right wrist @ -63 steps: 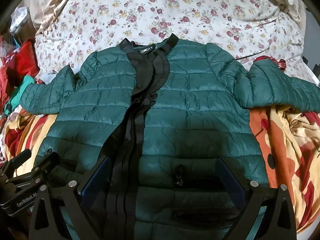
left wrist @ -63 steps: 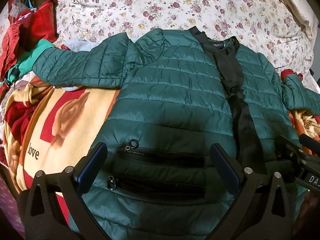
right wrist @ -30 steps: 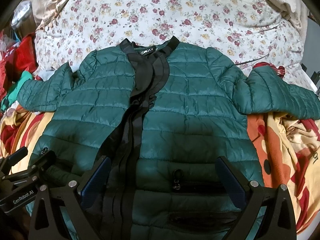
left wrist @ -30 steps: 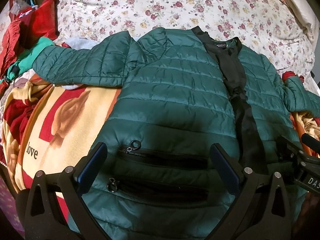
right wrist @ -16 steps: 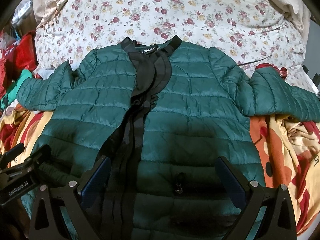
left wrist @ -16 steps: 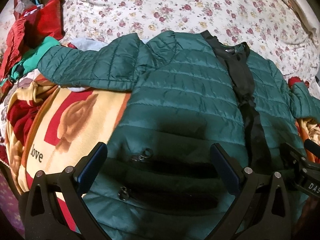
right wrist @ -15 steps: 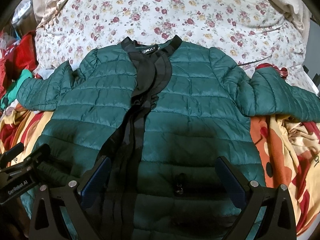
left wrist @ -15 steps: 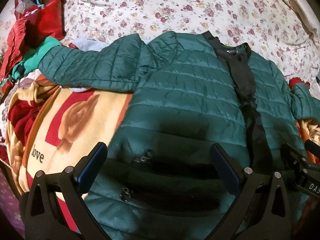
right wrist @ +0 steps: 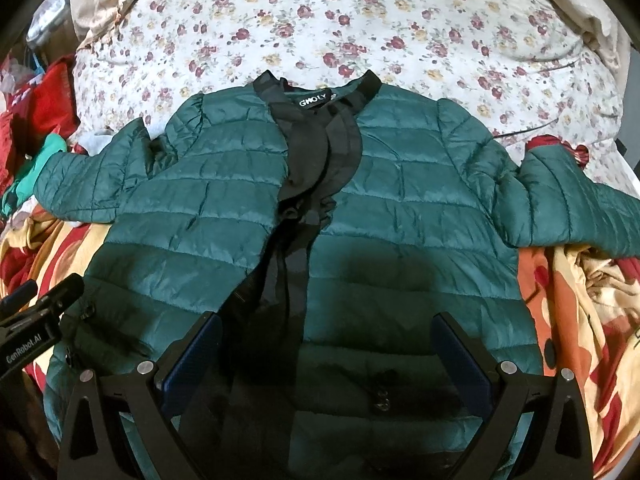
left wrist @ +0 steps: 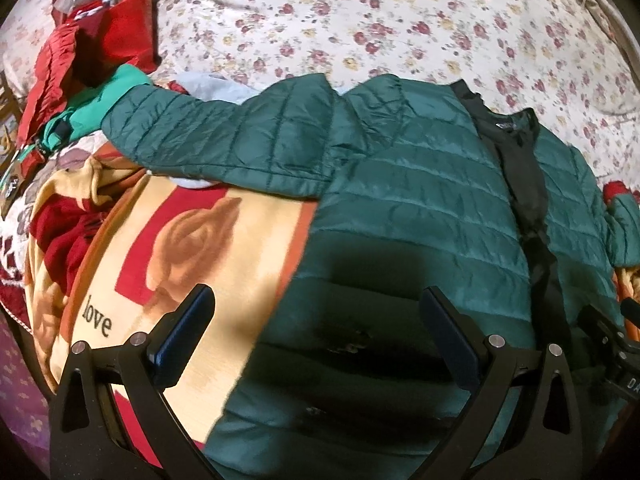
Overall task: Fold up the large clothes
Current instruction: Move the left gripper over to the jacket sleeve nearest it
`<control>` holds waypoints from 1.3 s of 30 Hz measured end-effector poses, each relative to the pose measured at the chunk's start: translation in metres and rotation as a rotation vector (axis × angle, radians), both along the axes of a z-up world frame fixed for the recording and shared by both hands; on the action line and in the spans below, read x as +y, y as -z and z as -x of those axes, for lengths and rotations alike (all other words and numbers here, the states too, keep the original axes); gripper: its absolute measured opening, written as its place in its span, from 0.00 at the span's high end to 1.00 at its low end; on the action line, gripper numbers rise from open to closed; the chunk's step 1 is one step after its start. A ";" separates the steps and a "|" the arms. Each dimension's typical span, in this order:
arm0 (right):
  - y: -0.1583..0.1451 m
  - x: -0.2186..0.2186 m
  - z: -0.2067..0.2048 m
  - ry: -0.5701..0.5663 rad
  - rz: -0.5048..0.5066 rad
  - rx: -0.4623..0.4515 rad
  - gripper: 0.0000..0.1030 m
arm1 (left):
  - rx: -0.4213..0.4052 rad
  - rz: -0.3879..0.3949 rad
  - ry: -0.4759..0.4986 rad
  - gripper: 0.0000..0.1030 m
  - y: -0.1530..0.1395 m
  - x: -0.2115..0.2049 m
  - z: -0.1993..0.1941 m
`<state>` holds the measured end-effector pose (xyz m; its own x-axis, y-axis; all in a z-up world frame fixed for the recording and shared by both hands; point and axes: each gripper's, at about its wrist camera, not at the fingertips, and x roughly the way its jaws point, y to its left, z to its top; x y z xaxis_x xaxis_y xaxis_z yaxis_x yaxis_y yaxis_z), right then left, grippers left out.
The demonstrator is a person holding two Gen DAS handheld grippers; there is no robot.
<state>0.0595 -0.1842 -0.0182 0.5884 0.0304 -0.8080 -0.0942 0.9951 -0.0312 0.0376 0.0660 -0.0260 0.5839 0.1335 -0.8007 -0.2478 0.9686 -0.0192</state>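
A dark green quilted jacket with a black front placket lies face up on the bed, collar away from me, both sleeves spread out; it also shows in the left wrist view. Its left sleeve stretches left over a blanket. Its right sleeve stretches right. My left gripper is open and empty above the jacket's lower left edge. My right gripper is open and empty above the lower front, right of the placket.
A floral sheet covers the bed behind the jacket. A cream and red blanket lies under the left side, an orange patterned one on the right. Red and green clothes pile at far left.
My left gripper has shifted left, so more of the blanket shows and the jacket's pockets sit under it to the right. My right gripper has drawn back slightly. Both stay open.
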 end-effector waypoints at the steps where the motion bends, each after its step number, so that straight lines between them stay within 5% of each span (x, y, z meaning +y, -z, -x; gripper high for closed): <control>1: 0.000 0.001 0.000 -0.001 0.001 0.000 0.00 | 0.001 0.002 -0.005 0.01 0.000 0.002 -0.001; 39: 0.006 0.031 -0.044 -0.028 -0.021 0.036 0.00 | -0.050 -0.097 -0.209 0.01 -0.017 0.121 -0.043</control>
<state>0.1033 -0.1536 -0.0244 0.5578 0.0635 -0.8275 -0.1228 0.9924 -0.0067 0.0810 0.1873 -0.0086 0.5742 0.3307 -0.7490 -0.4444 0.8942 0.0542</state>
